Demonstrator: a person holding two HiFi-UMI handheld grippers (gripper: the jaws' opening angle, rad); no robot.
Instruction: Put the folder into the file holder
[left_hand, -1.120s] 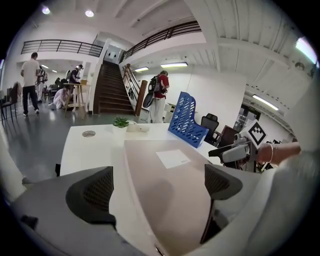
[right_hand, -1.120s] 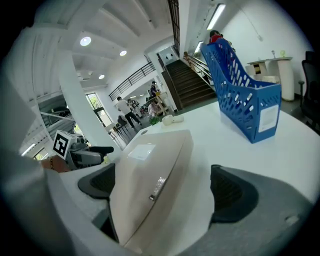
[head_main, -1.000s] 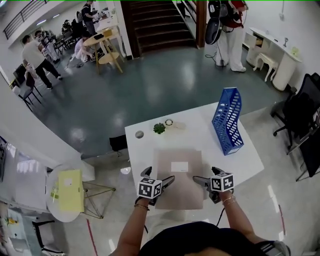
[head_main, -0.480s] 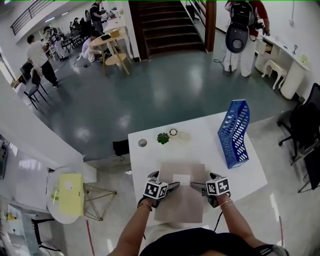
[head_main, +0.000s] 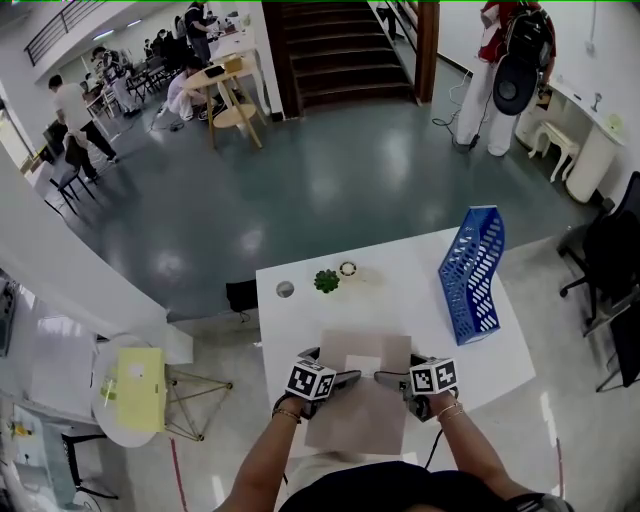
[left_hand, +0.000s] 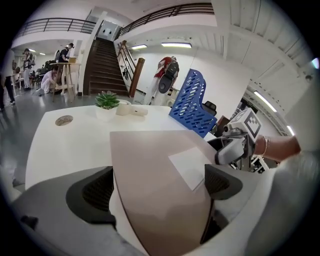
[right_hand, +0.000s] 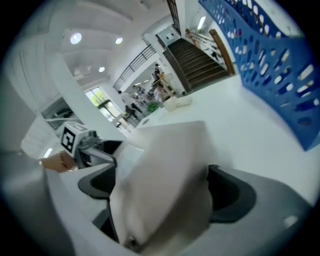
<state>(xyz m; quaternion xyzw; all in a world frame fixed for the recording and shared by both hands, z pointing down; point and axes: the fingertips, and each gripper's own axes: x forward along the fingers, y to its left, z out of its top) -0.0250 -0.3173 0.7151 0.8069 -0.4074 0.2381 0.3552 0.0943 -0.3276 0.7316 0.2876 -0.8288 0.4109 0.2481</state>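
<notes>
Folder (head_main: 360, 390): tan, with a white label (head_main: 362, 366) on its face. It sits left of the holder (head_main: 472, 275) and nearer you, well apart from it, on the white table (head_main: 290, 330), its near edge at the table's edge. Holder: blue, slotted, standing upright. Your left gripper (head_main: 342, 379) is at the folder side farther from the holder. Its jaws are closed partway, with the folder filling the gap and held between them (its own view shows the sheet running up through the jaws). Your right gripper (head_main: 388, 379) is at the folder side nearer the holder, its jaws likewise closed partway on the folder, which bulges between them; that view is blurred. The two grippers face each other across the folder. Also left of the holder, toward the table's far edge: a small green plant (head_main: 326, 280), a pale ring (head_main: 347, 268) just beside it, and a grey disc (head_main: 285, 289) farthest from the holder. Whether the folder is clear of the tabletop cannot be told.
</notes>
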